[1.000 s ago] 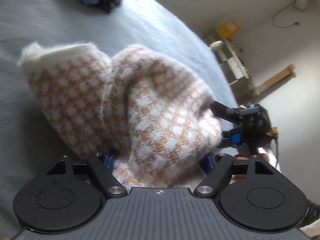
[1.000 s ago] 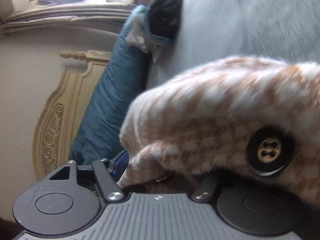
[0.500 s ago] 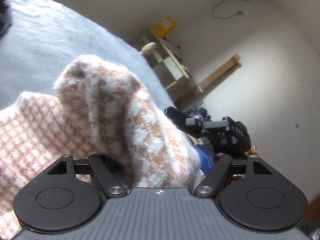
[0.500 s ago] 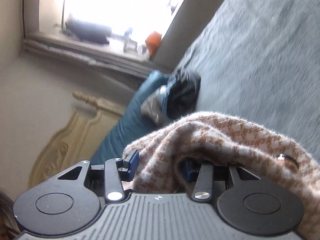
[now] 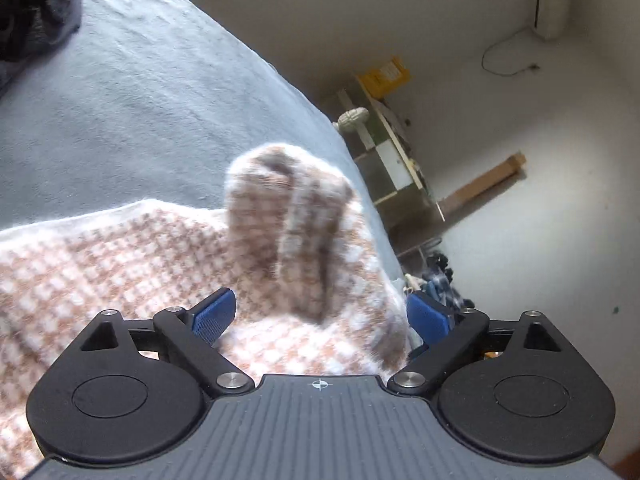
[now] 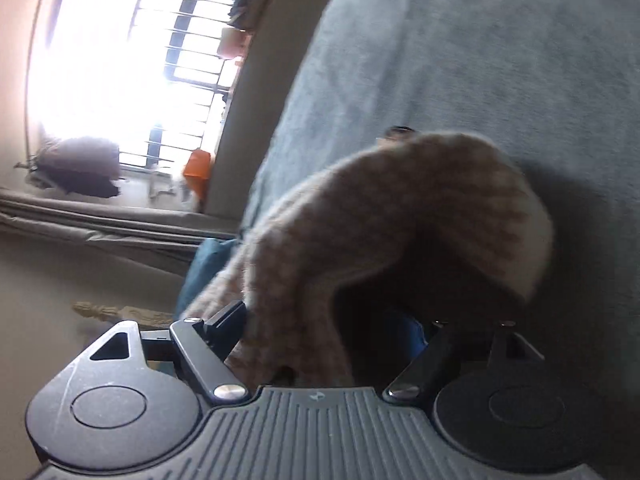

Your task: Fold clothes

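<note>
Left gripper (image 5: 320, 316): jaws wide, just opened further; blue ribbed pads free of the sweater (image 5: 120, 264) between them, releasing the fold.
Right gripper (image 6: 328, 328): jaws just opened; fuzzy checked knit draped between.
Beyond jaws: soft grey bed cover (image 5: 120, 112) under the sweater.

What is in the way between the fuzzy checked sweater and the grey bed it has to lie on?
Nothing visible. The checked sweater already lies partly on the grey bedspread, its raised fold between the left gripper's open pads. The dark clothes sit far off at the bed's edge.
</note>
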A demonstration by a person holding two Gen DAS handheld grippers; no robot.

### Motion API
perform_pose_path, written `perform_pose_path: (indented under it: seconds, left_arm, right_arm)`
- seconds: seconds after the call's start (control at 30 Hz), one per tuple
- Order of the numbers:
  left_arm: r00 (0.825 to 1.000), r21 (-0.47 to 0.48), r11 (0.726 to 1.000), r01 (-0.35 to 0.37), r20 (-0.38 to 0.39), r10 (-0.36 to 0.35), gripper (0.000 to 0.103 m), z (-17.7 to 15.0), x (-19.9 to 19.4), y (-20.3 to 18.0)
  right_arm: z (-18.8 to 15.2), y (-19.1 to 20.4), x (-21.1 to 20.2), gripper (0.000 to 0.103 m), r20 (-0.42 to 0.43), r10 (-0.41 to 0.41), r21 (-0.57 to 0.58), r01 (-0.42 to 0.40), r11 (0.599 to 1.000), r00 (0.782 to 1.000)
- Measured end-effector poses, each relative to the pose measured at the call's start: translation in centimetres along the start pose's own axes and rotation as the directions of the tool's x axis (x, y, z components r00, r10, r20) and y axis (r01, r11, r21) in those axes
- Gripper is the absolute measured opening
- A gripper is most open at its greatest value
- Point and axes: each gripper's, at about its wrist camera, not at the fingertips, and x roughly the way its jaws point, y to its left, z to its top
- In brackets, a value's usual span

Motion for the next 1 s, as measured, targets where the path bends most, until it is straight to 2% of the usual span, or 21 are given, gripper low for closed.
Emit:
perform_pose_path:
  seconds: [0.13, 0.27, 0.33, 0.4, 0.43, 0.5, 0.57, 0.63, 0.73, 0.8, 0.93, 1.0]
  left_arm:
    - [0.999, -0.008, 1.000, -0.023, 0.032, 0.023, 0.096, 0.8, -2.5, 0.7]
    - [0.996, -0.009, 0.996, -0.085, 0.040, 0.085, 0.096, -1.2, -6.3, 1.2]
    - [0.991, -0.010, 0.992, -0.128, 0.036, 0.128, 0.096, -2.6, -7.8, 1.7]
    - [0.984, -0.002, 0.984, -0.177, 0.029, 0.177, 0.096, -4.0, -9.0, 2.0]
    - [0.979, 0.003, 0.979, -0.203, 0.025, 0.203, 0.096, -4.6, -9.6, 2.1]
    - [0.969, 0.008, 0.969, -0.246, 0.019, 0.245, 0.096, -5.9, -10.4, 2.3]
    - [0.959, 0.010, 0.959, -0.282, 0.013, 0.282, 0.096, -7.1, -11.0, 2.4]
    - [0.950, 0.009, 0.950, -0.311, 0.011, 0.311, 0.096, -8.0, -11.6, 2.5]
    - [0.942, 0.019, 0.942, -0.336, 0.015, 0.336, 0.096, -9.2, -12.9, 2.4]
    - [0.940, 0.019, 0.940, -0.340, 0.014, 0.340, 0.096, -9.8, -13.6, 2.3]
    - [0.948, 0.032, 0.947, -0.319, -0.007, 0.320, 0.096, -10.8, -14.1, 1.7]
    - [0.958, 0.023, 0.958, -0.285, -0.023, 0.286, 0.096, -11.2, -14.1, 1.4]
  right_arm:
    - [-0.9, -0.6, -2.6, 0.083, 0.007, -0.052, -0.032, 0.052, 0.998, 0.999]
    - [-3.1, 2.2, -6.1, 0.084, 0.006, -0.081, -0.173, 0.081, 0.982, 0.997]
    - [-5.1, 4.8, -7.4, 0.086, -0.011, -0.090, -0.310, 0.082, 0.947, 0.996]
    - [-7.6, 7.4, -8.2, 0.089, -0.044, -0.108, -0.459, 0.076, 0.885, 0.993]
    - [-9.1, 8.8, -8.4, 0.091, -0.067, -0.123, -0.537, 0.068, 0.841, 0.990]
    - [-12.7, 11.4, -8.9, 0.094, -0.114, -0.164, -0.697, 0.038, 0.716, 0.980]
    - [-16.6, 13.4, -9.2, 0.102, -0.156, -0.189, -0.822, -0.021, 0.569, 0.970]
    - [-20.3, 14.8, -9.8, 0.102, -0.164, -0.221, -0.912, -0.062, 0.406, 0.961]
    - [-24.7, 15.7, -10.7, 0.102, -0.110, -0.274, -0.983, -0.064, 0.173, 0.955]
    - [-26.8, 15.5, -10.8, 0.102, -0.061, -0.302, -0.998, -0.051, 0.040, 0.951]
    - [-29.3, 14.0, -8.3, 0.102, 0.024, -0.376, -0.986, -0.040, -0.161, 0.926]
    - [-30.5, 13.3, -6.9, 0.099, 0.059, -0.394, -0.970, -0.041, -0.241, 0.917]
